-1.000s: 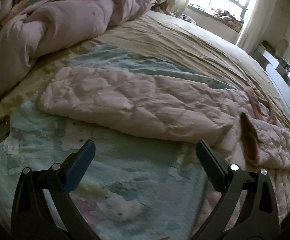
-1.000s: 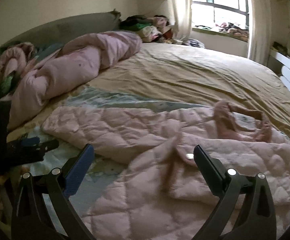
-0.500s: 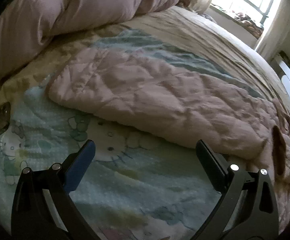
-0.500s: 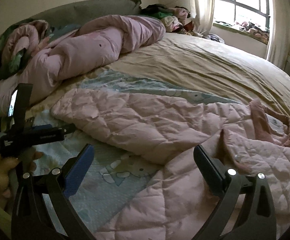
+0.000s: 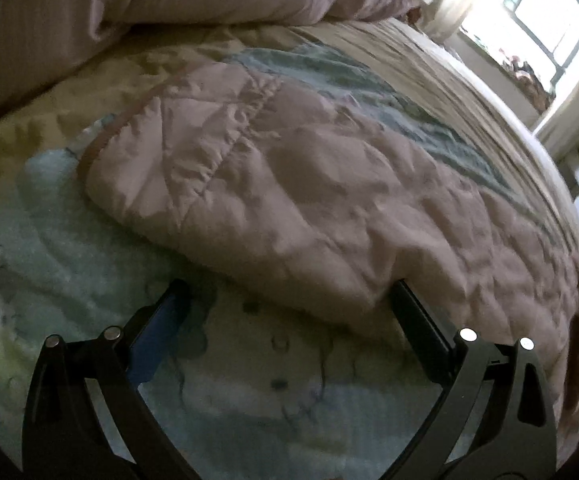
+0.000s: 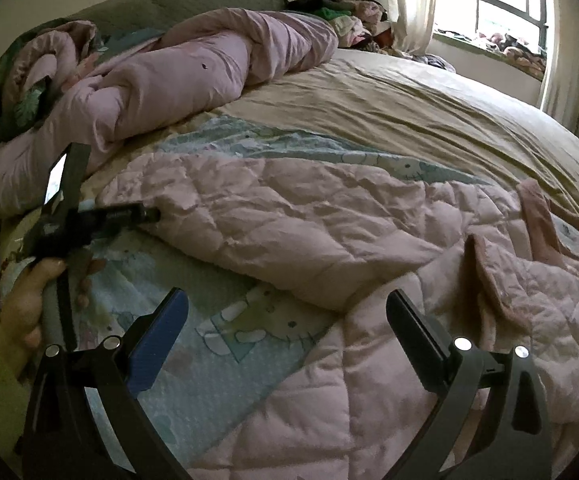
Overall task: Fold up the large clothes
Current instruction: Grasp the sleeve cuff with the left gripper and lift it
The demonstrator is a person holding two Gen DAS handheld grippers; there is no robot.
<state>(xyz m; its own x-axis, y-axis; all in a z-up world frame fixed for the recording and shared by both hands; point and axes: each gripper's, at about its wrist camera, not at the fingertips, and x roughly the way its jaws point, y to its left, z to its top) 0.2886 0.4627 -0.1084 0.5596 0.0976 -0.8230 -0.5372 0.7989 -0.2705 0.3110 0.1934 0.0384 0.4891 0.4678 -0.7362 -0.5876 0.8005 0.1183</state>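
Note:
A large pink quilted garment [image 5: 289, 200] lies spread across the bed, with its brown-trimmed end at the left. My left gripper [image 5: 289, 286] is open and low over the bedding. The garment's near folded edge sits right at its fingertips, the right finger [image 5: 413, 320] touching the fabric. In the right wrist view the same garment [image 6: 289, 216] runs from left to right, with brown-lined flaps [image 6: 489, 276] raised at the right. My right gripper [image 6: 286, 295] hangs open above the garment's lower part, holding nothing. A hand [image 6: 29, 300] holds the left gripper at the garment's left end.
A rolled pink duvet [image 6: 209, 60] lies along the headboard side. The garment rests on a pale blue cartoon-cat blanket [image 6: 229, 332] over a tan sheet [image 6: 409, 100]. Piled clothes [image 6: 341, 12] sit in the far corner near a bright window [image 6: 489, 0].
My left gripper has moved forward and down until the garment's near edge is at its fingertips. The right gripper has shifted left and a little closer. Both have stayed open.

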